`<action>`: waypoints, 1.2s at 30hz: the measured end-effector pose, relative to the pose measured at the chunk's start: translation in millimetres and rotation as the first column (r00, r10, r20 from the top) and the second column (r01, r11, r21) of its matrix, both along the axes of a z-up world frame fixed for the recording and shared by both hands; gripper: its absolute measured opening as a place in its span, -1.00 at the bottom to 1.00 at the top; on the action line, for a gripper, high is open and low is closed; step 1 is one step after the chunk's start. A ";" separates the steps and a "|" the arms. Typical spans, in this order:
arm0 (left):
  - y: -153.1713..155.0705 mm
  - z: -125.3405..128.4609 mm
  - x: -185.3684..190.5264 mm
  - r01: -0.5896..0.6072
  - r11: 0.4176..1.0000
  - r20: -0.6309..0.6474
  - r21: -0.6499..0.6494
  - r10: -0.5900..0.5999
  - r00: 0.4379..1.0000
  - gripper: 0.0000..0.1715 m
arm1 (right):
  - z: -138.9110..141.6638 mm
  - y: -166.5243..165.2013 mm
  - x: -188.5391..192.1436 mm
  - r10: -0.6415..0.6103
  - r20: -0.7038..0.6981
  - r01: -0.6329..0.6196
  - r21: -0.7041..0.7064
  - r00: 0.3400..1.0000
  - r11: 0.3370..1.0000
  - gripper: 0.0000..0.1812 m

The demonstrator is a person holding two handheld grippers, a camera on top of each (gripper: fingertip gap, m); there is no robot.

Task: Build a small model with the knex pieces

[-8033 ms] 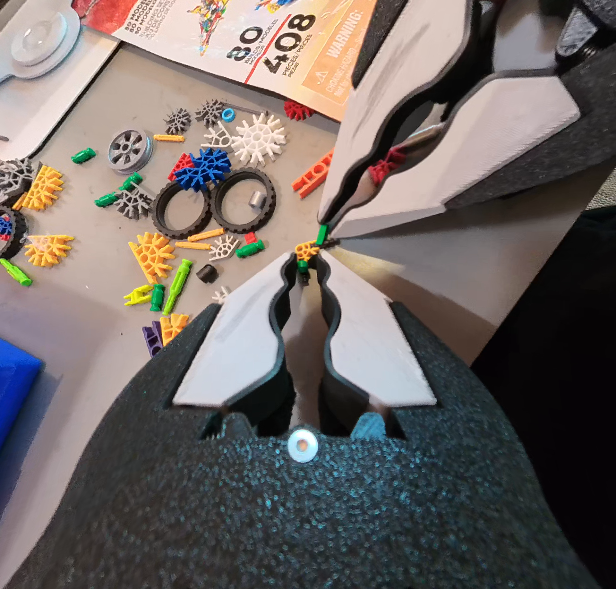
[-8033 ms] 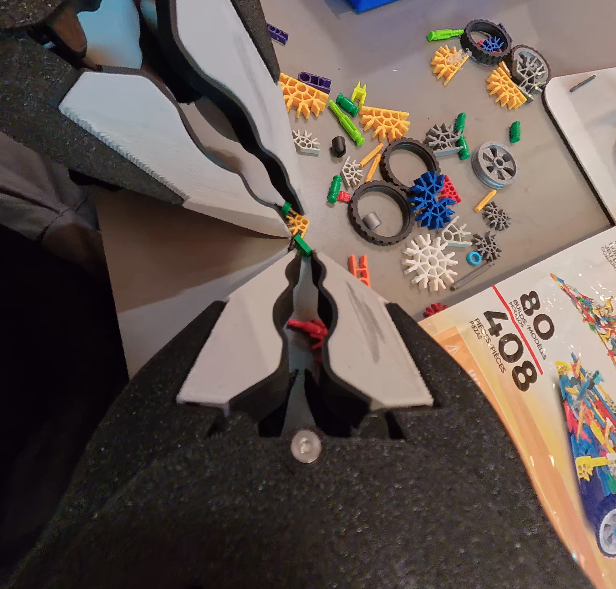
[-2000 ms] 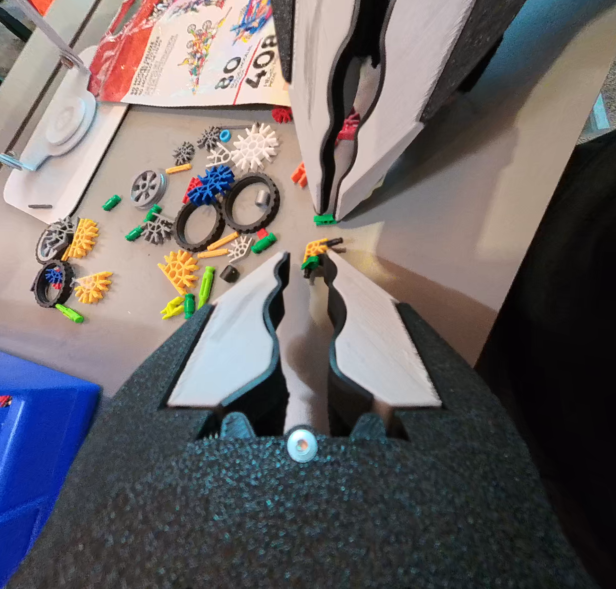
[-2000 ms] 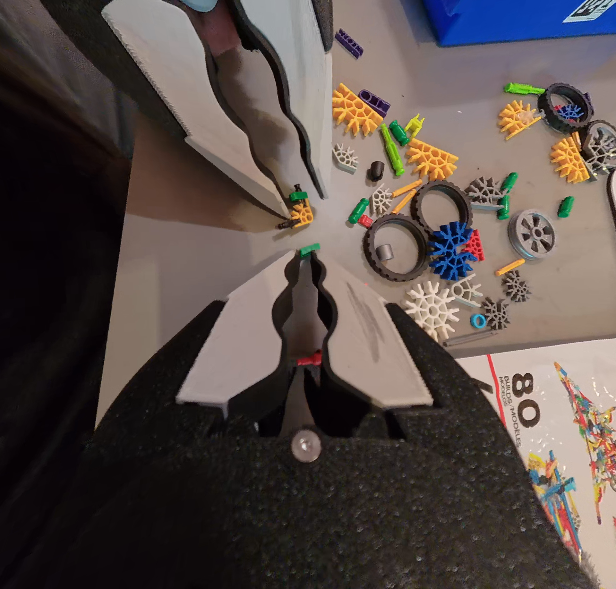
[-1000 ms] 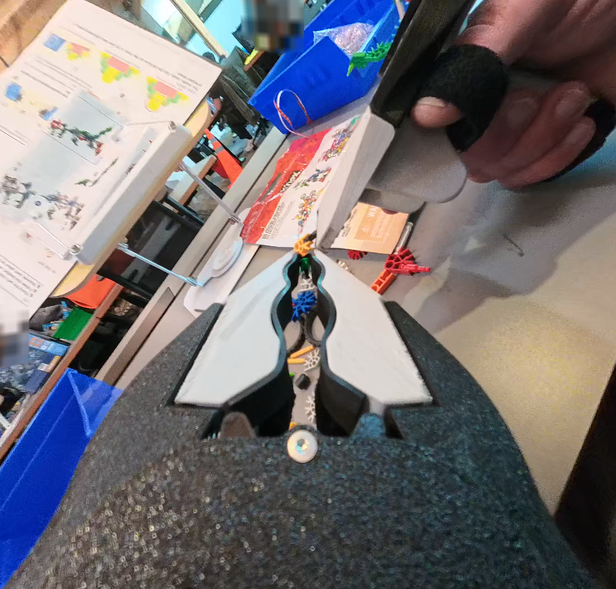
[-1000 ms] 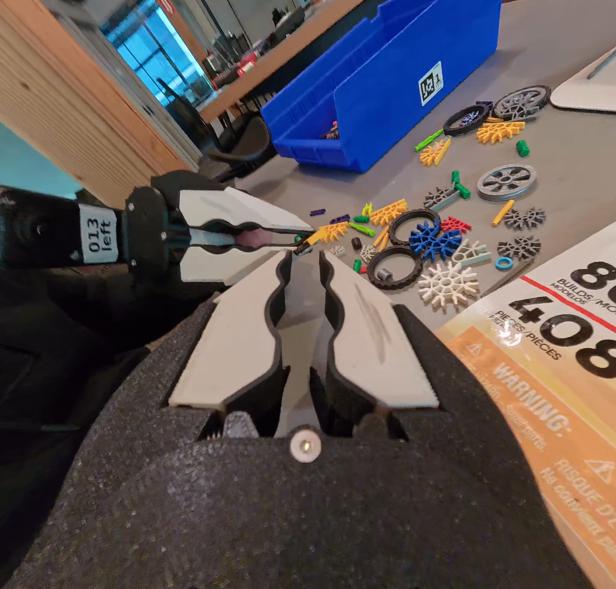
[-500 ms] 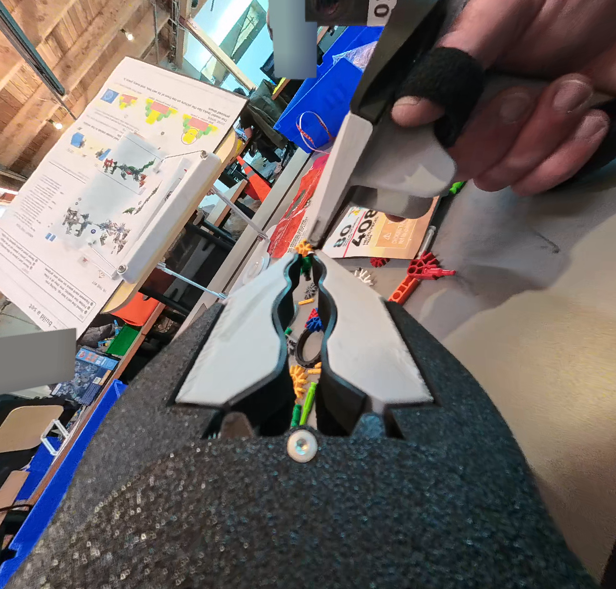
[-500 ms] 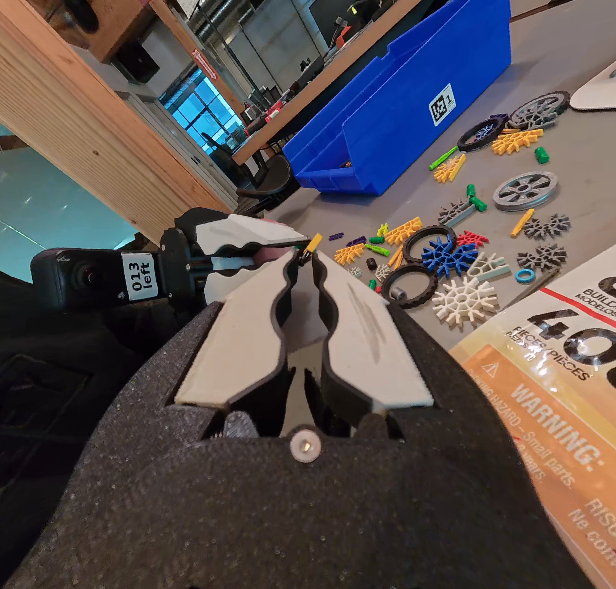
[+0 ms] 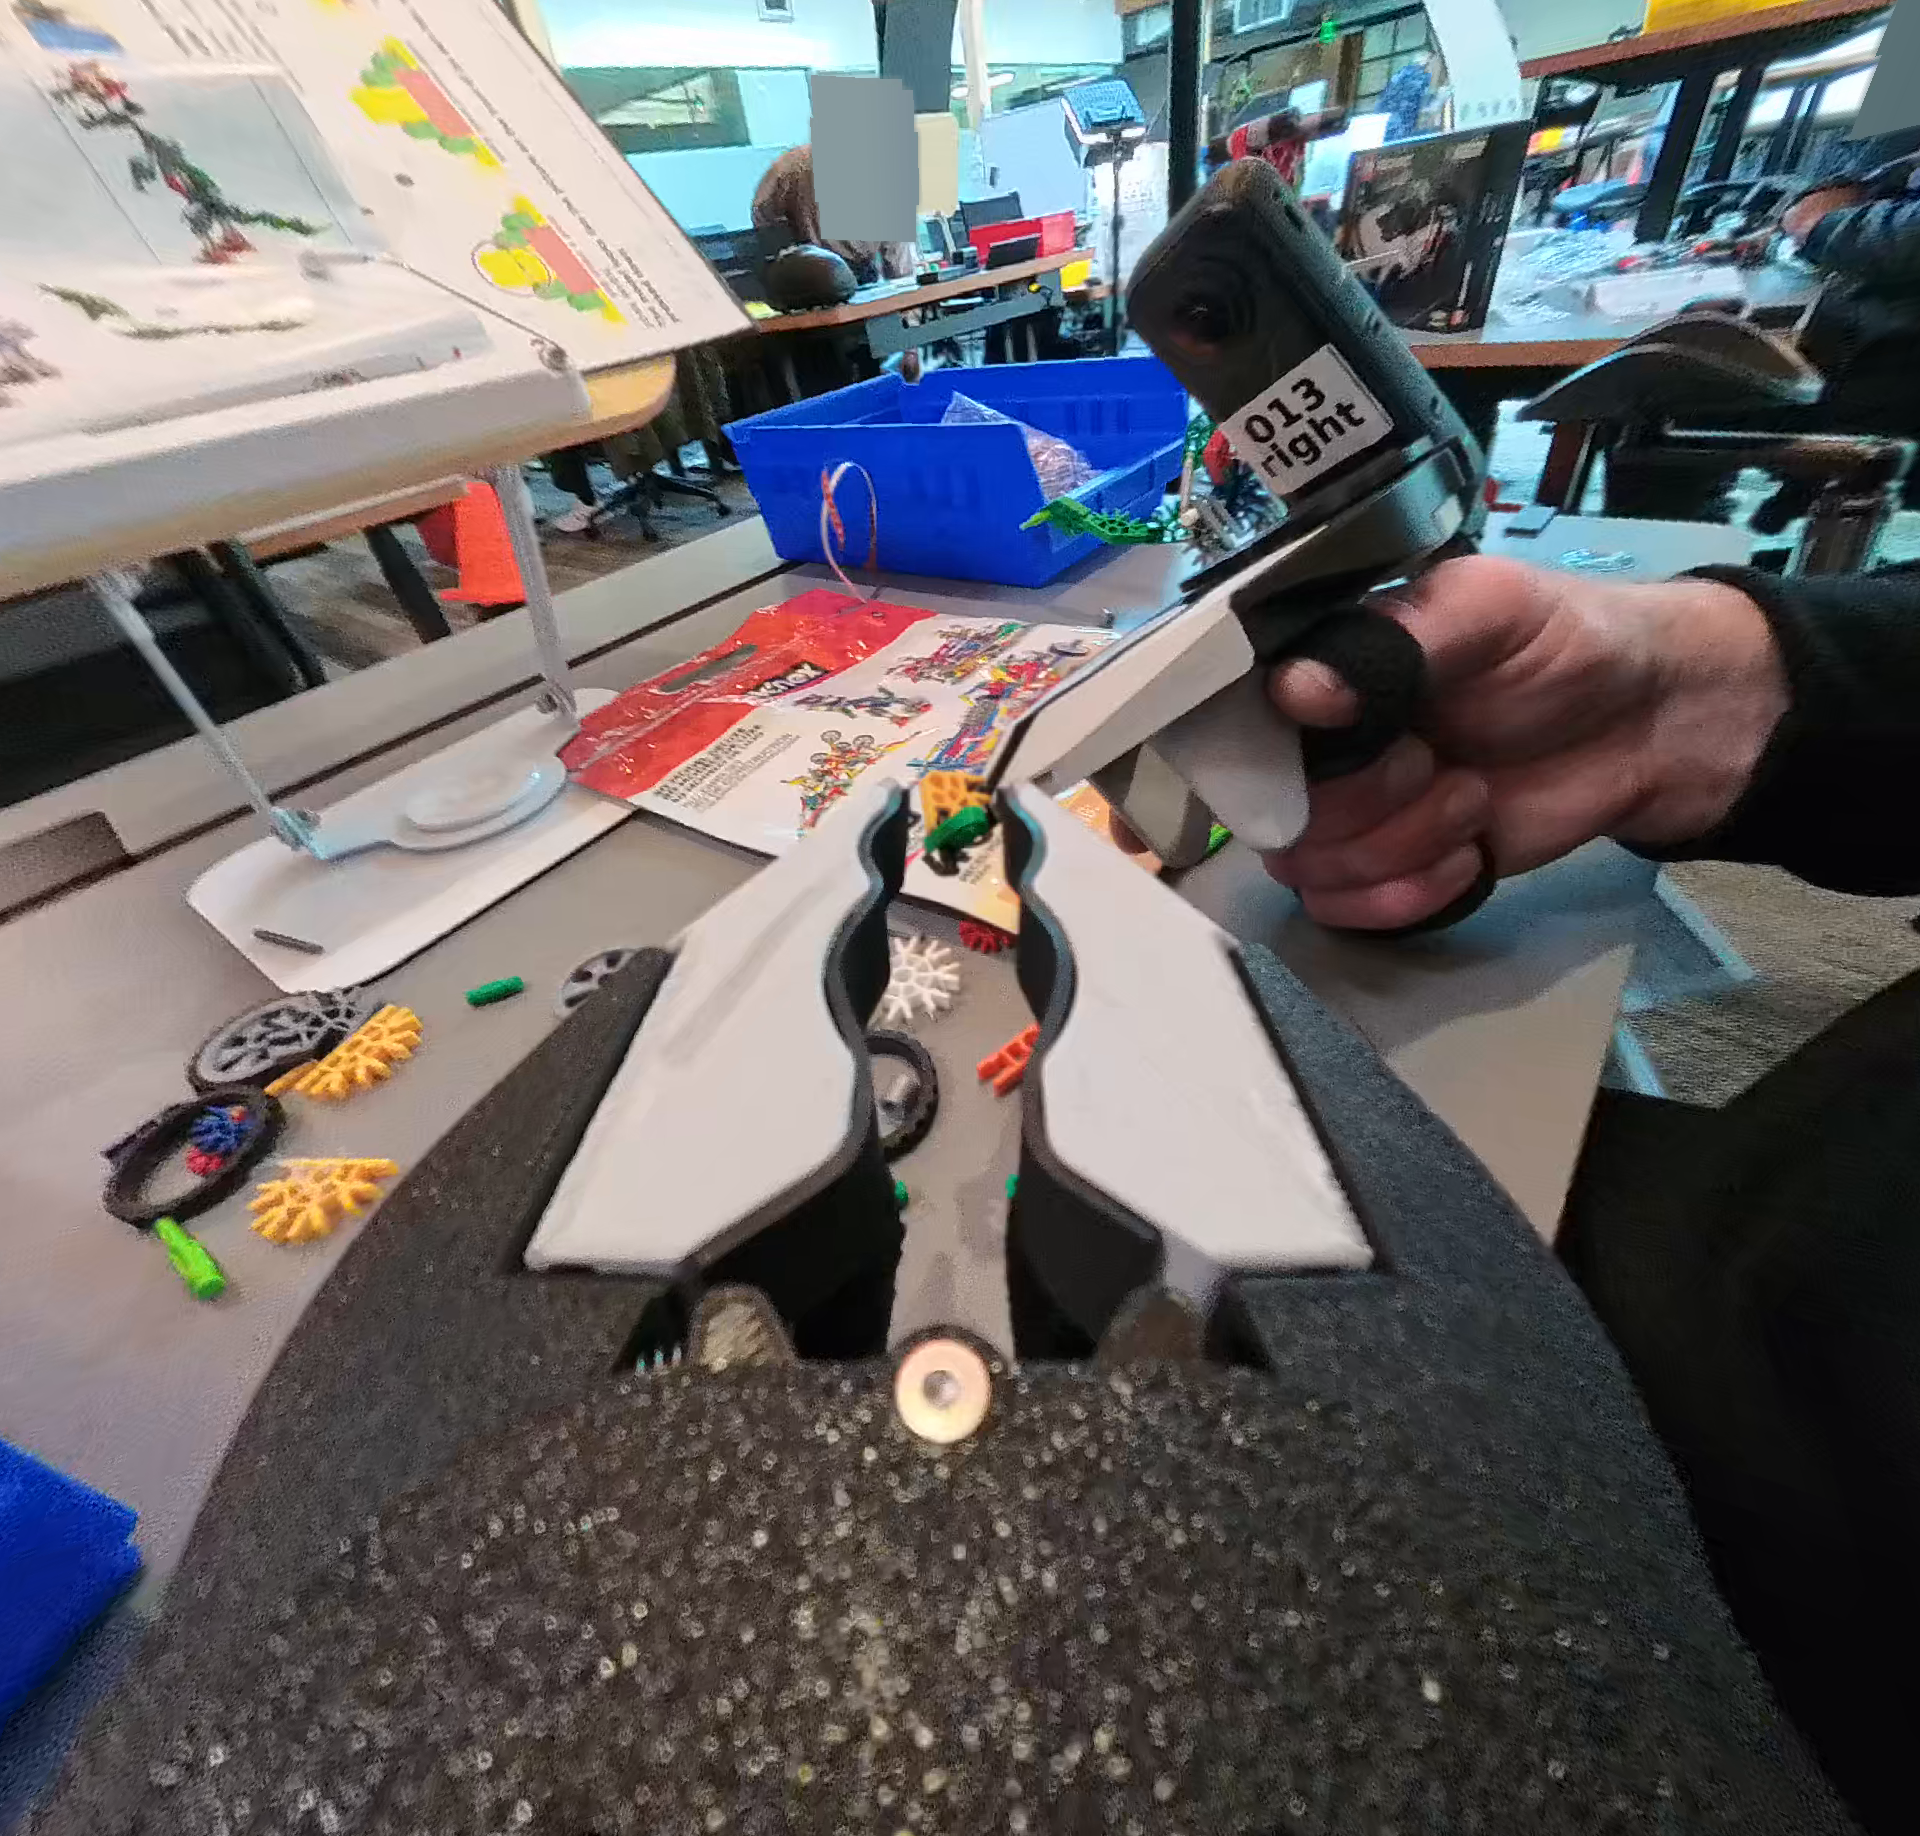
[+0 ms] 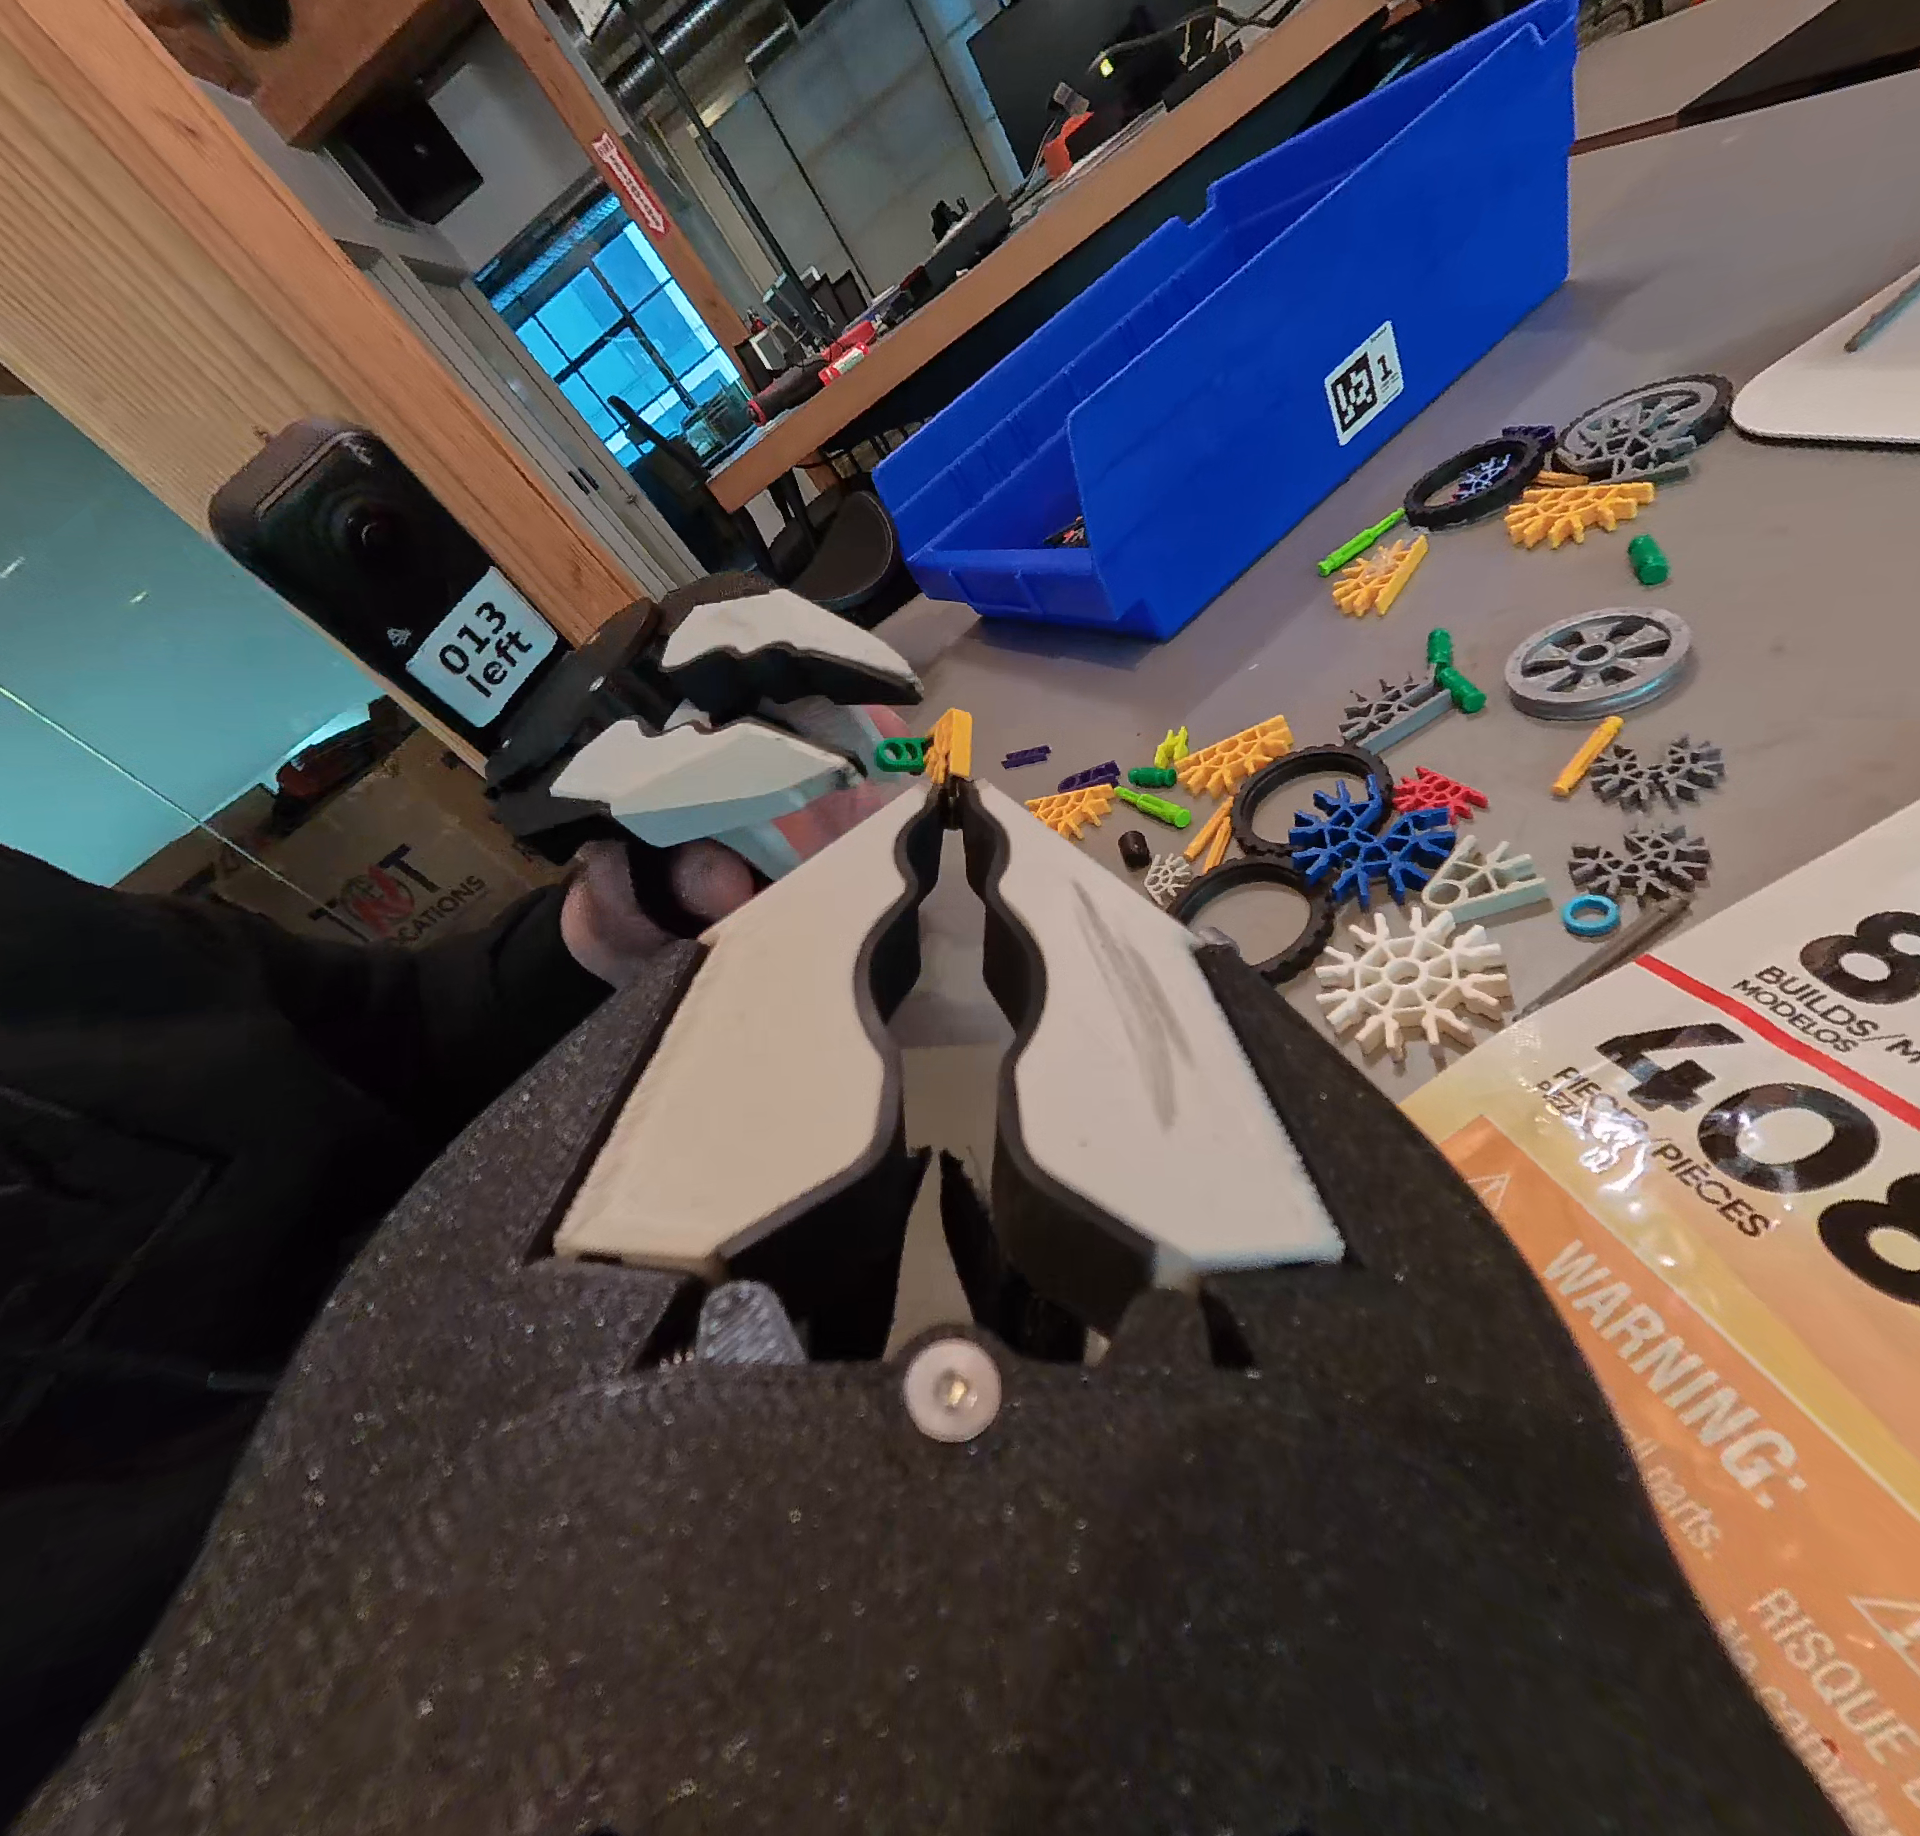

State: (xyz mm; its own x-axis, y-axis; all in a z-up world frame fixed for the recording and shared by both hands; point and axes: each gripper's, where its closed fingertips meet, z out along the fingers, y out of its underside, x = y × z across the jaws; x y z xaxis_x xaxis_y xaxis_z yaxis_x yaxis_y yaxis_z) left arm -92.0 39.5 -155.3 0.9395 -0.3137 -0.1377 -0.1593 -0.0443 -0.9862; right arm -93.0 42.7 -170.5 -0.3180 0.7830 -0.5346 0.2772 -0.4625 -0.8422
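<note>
A: What can't you make out?
B: The black tyre (image 9: 902,1088) between the left gripper's (image 9: 954,822) jaws is mostly hidden. The blue bin (image 9: 57,1568) at the counter's (image 9: 1455,1017) near left corner is cut off.
A: And the small piece?
B: Where the right gripper (image 10: 948,797) grips the yellow-and-green piece (image 10: 940,742) is too small to tell.

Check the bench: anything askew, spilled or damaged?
Nothing looks damaged. Small building-toy pieces lie scattered loose over the grey table rather than in the blue bin, and the printed bag lies crumpled flat. Both grippers, left gripper and right gripper, meet on one small yellow-and-green assembly held above the table.
</note>
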 end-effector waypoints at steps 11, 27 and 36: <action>-0.8 -14.2 -3.8 -0.065 0.998 -0.130 -0.024 0.061 0.990 -0.92 | 0.4 -4.0 -0.1 -0.013 0.000 0.013 0.083 1.000 0.996 -0.98; -8.0 -13.2 0.6 0.047 0.997 0.037 -0.063 -0.045 0.998 -0.82 | -0.2 -8.1 0.0 0.023 0.022 -0.024 0.052 0.999 0.998 -0.98; -23.9 -21.7 -1.4 0.041 0.997 -0.355 -0.073 -0.064 0.933 -0.88 | -13.9 -26.5 -1.1 0.140 0.125 -0.148 0.057 0.982 0.987 -0.98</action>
